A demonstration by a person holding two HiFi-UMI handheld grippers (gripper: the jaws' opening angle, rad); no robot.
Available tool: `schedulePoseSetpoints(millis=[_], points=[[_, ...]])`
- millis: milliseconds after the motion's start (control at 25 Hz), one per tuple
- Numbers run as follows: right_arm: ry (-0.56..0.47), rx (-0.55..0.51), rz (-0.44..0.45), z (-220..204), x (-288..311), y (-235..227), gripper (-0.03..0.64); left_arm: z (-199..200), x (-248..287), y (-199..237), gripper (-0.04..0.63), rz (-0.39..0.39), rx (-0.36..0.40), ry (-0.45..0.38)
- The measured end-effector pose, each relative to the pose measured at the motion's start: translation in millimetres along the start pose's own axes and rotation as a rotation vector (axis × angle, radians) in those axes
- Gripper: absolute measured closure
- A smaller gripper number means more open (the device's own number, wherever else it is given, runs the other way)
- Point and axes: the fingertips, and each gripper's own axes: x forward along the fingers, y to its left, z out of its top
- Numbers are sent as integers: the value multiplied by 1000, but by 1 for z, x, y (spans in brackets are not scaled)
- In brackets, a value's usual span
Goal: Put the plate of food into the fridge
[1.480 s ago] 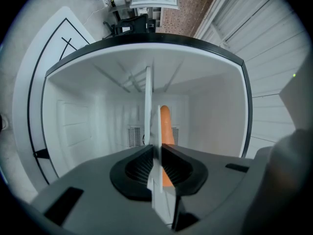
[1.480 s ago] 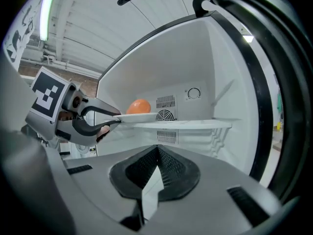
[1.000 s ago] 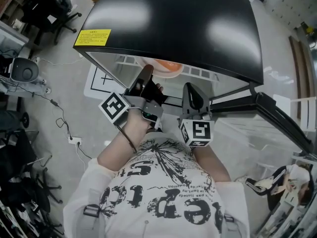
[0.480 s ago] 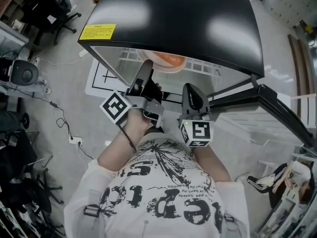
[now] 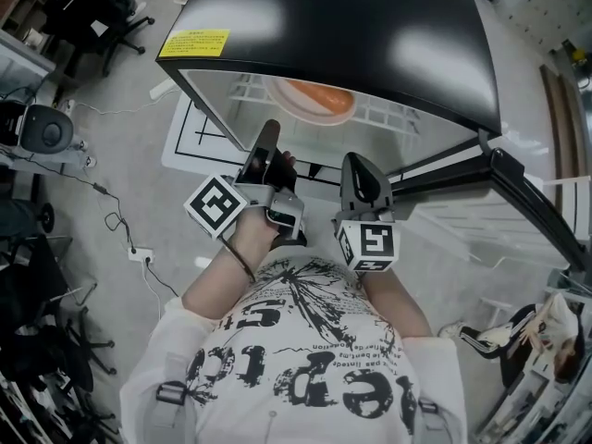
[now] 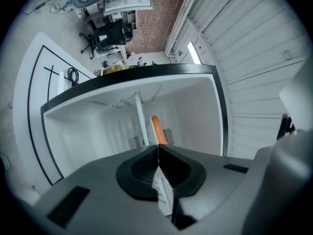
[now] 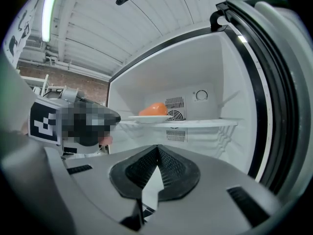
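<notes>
Both pairs of fingers are pressed together with nothing between them. Those of the left gripper (image 5: 268, 137) have just been closing, and those of the right gripper (image 5: 357, 163) meet at their tips. Ahead of the fingers is open air up to the front edge of the wire shelf (image 7: 205, 123). The plate of food (image 7: 149, 117) sits on that shelf inside the fridge (image 5: 351, 35), apart from either gripper. The open door (image 5: 532, 215) stands to the right of the right fingers, and the cabinet wall bounds the opening beyond the left fingers. In the head view the fridge's black top covers most of the plate, leaving only its near part. The left gripper view shows the plate only as a thin orange strip, and what the orange food is cannot be told.
</notes>
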Motion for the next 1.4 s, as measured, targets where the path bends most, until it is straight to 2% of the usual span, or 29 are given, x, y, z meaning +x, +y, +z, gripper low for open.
schedulePoseSetpoints(millis=[120,200,240,400,600,760,840,920,1120,1280,1400], points=[[4,-1,7,-2,-1,5,615,0,-5,0,589,-14,-14,7],[4,0,12,-2,-1,8,615,-3,-9,0,589,-17,48,39],[5,1,14,-3,-1,10,615,-5,-12,1,589,-8,121,59],[1,6,29,-2,1,17,615,-19,-18,0,589,32,495,119],[-10,7,40,2,2,26,615,-39,-20,-1,589,44,852,200],[-20,6,39,6,2,30,615,-56,-24,0,589,46,1172,289],[-20,13,42,6,2,32,615,-60,-26,-4,589,34,1270,296],[-24,20,49,7,3,32,615,-61,-25,-6,589,18,1301,293],[-35,-2,67,11,1,37,615,-53,-32,-25,589,-62,1255,216],[-22,7,74,8,2,38,615,-48,-32,-32,589,-81,1274,187],[-15,-4,70,5,1,38,615,-47,-33,-33,589,-97,1237,180]])
